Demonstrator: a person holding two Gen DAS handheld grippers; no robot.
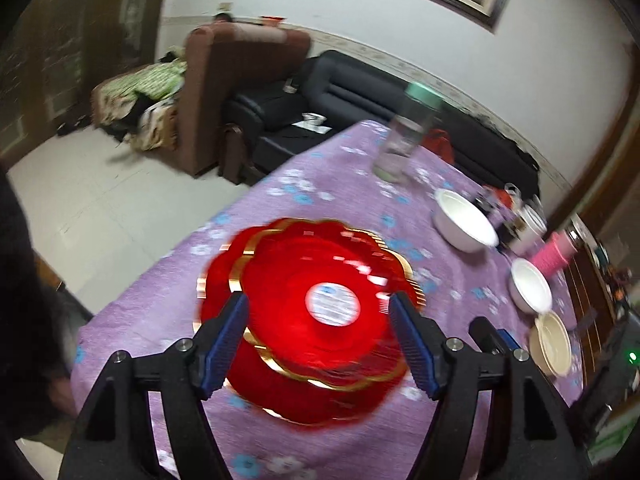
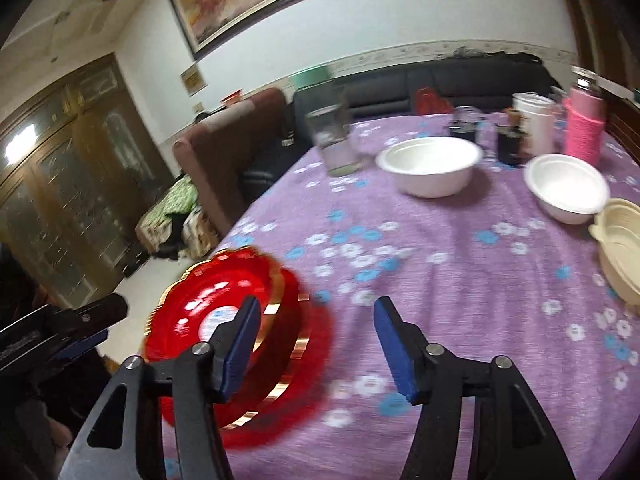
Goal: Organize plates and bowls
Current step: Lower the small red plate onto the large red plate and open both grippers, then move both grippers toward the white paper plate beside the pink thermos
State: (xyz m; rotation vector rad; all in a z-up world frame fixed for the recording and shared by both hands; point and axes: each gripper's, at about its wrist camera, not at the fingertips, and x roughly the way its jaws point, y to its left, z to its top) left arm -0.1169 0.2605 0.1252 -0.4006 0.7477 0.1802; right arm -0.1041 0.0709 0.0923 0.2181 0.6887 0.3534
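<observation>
Red gold-rimmed plates (image 1: 296, 312) lie stacked on the purple flowered tablecloth (image 1: 320, 184), one offset on another. My left gripper (image 1: 318, 316) is open, its blue pads either side of the stack just above it. In the right wrist view the plates (image 2: 224, 320) sit at the lower left. My right gripper (image 2: 316, 340) is open and empty over bare cloth to their right. Two white bowls (image 2: 430, 164) (image 2: 566, 188) and a cream bowl (image 2: 620, 252) stand further right. They also show in the left wrist view (image 1: 464, 220) (image 1: 530, 286) (image 1: 554, 342).
A clear bottle with a green cap (image 2: 330, 136) stands at the table's far side. Cups, dark jars and a pink-sleeved bottle (image 2: 584, 128) cluster at the far right. The table edge (image 1: 168, 260) drops to the floor on the left. Sofas stand beyond.
</observation>
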